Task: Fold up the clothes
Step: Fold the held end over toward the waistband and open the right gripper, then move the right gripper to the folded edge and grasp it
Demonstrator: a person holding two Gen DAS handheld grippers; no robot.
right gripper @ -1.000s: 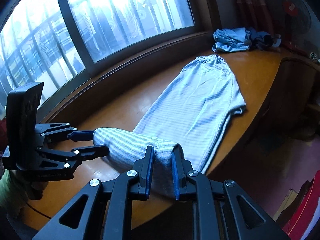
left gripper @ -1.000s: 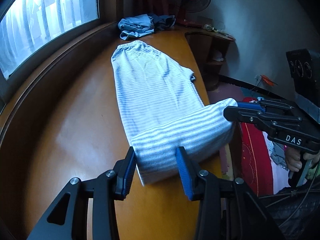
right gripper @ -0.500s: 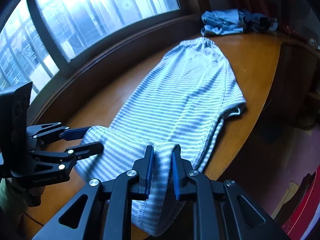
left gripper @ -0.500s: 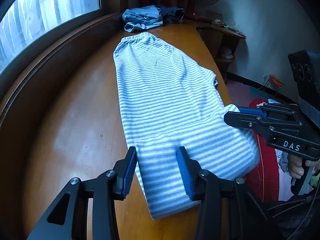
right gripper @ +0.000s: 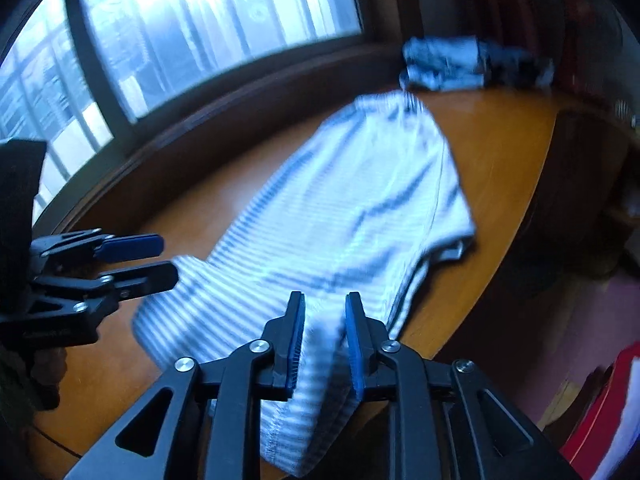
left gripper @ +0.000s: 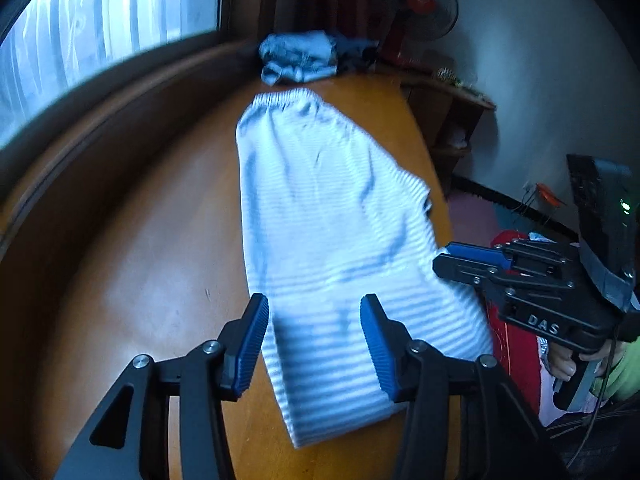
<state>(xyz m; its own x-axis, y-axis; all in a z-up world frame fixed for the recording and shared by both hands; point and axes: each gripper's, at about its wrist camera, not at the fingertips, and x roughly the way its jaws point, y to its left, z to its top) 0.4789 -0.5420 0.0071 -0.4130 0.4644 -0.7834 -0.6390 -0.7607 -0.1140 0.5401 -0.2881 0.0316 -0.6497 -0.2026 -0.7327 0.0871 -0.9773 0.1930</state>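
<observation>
A blue-and-white striped garment [left gripper: 328,216] lies lengthwise on the wooden table [left gripper: 140,280], waistband at the far end. Its near end reaches the table's front edge. My left gripper [left gripper: 314,340] hovers open over that near end, one pad on each side of the cloth's left part. In the right wrist view the garment [right gripper: 360,208] runs up between the narrow-set pads of my right gripper [right gripper: 324,336], which is shut on a bunch of its near right edge. The left gripper [right gripper: 156,260] shows there at the cloth's left corner, and the right gripper [left gripper: 448,260] at the right edge.
A pile of blue clothes [left gripper: 296,56] sits at the table's far end, with a fan [left gripper: 414,0] behind it. A window [left gripper: 100,40] and a raised sill run along the left. A wooden shelf [left gripper: 452,120] and red fabric [left gripper: 516,344] lie off the right edge.
The near end of the garment, earlier lifted as a rolled fold, has come down and spread flat toward the front edge. The left gripper stays open; the right keeps its hold.
</observation>
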